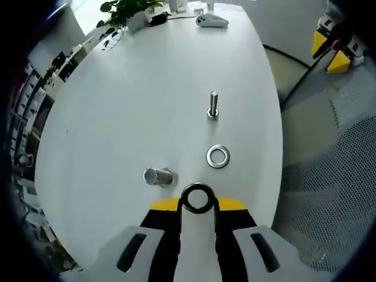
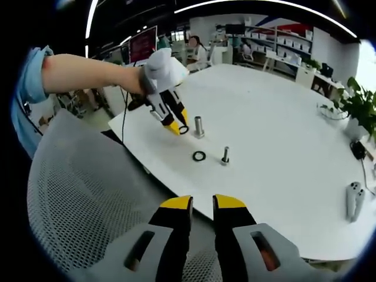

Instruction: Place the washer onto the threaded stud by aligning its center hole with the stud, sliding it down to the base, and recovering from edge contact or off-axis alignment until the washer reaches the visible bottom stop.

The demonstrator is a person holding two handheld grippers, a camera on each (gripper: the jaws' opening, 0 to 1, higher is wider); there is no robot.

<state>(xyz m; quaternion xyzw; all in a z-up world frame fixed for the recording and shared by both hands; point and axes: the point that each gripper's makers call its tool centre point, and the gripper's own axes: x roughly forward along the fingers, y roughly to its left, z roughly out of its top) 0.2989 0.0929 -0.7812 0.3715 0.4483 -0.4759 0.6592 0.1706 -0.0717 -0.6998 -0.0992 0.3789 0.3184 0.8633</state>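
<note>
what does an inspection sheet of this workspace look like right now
surface: white oval table, bare around the parts
job's things: threaded stud upright with nothing on it; one washer flat on the table short of the stud; a second washer held at the left gripper's tips
clutter: metal cylinder near the washers; white controller at the far end; potted plant
grippers: left gripper shut on the second washer; right gripper nearly closed, holding nothing, back over a chair
cables: black cable by the plant
surroundings: grey mesh chair; office shelves and a seated person behind
</note>
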